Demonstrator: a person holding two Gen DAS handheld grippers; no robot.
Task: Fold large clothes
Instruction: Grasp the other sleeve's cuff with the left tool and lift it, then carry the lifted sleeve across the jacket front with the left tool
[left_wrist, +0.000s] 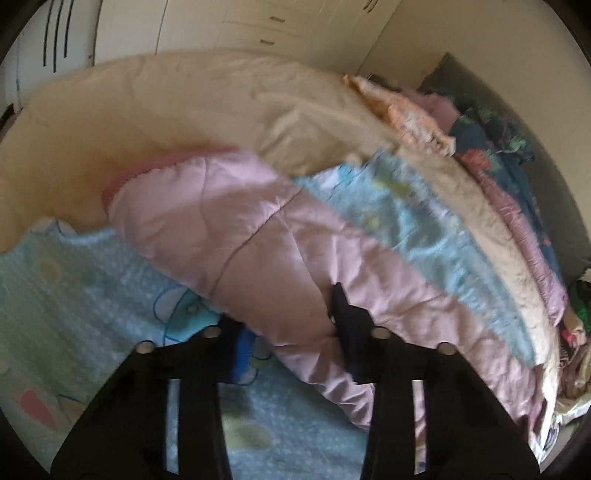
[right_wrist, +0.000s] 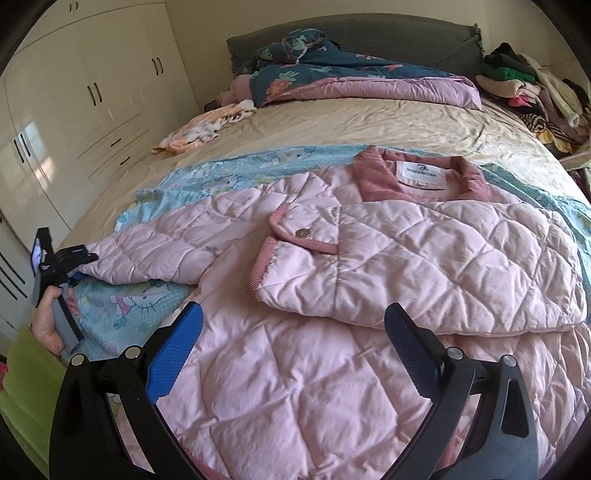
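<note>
A pale pink quilted jacket (right_wrist: 332, 350) lies spread on the bed, its darker pink collar (right_wrist: 373, 181) at the far end. One sleeve (right_wrist: 424, 266) is folded across the body, its buttoned cuff (right_wrist: 303, 233) facing left. The other sleeve (right_wrist: 159, 251) stretches out to the left, and the left gripper (right_wrist: 79, 255), held by a hand (right_wrist: 46, 325), is shut on its end. The left wrist view shows that sleeve (left_wrist: 221, 236) running between the two fingers of the left gripper (left_wrist: 291, 325). My right gripper (right_wrist: 291, 325) hovers open over the jacket's lower body with nothing between its pads.
Under the jacket lies a light blue cartoon sheet (right_wrist: 207, 173) on the beige bedspread (right_wrist: 369, 122). A teal floral quilt (right_wrist: 317, 66) and an orange-white cloth (right_wrist: 199, 129) sit near the headboard. Clothes are piled (right_wrist: 532, 85) at the right. Wardrobe doors (right_wrist: 74, 103) stand on the left.
</note>
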